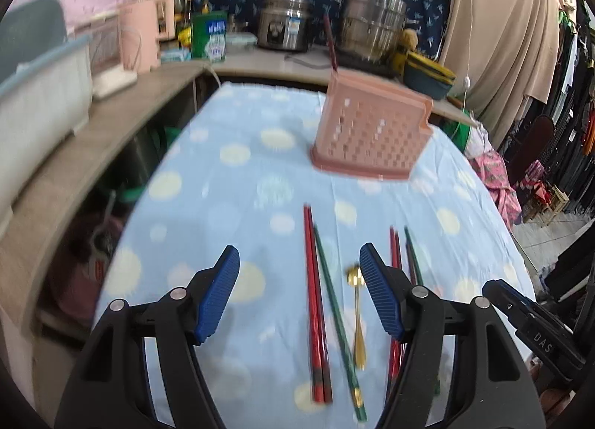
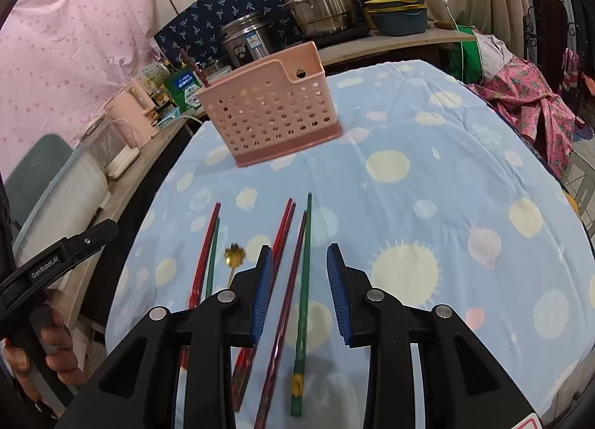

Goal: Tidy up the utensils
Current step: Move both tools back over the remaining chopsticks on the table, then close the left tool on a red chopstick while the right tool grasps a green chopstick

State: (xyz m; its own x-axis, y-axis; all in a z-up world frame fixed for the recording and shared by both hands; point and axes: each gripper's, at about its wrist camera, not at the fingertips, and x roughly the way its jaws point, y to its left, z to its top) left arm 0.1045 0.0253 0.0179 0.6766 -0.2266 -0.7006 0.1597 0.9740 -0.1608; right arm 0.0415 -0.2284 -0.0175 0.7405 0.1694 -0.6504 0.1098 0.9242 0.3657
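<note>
Left wrist view had the left gripper [image 1: 299, 293] angled down over the dotted blue tablecloth [image 1: 230, 198], its ribbed blue pads spread wide and empty above red chopsticks [image 1: 314, 302], a green chopstick [image 1: 334, 310] and a gold spoon [image 1: 357, 321]. The right gripper [image 2: 299, 293] hovered with jaws narrowly parted, gripping nothing. Beyond stood the perforated pink plastic holder [image 2: 271, 112], upright.

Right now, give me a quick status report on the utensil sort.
Left gripper open, right gripper open, both empty. Chopsticks and gold spoon lying on the cloth; pink caddy beyond. Nothing blocking.
</note>
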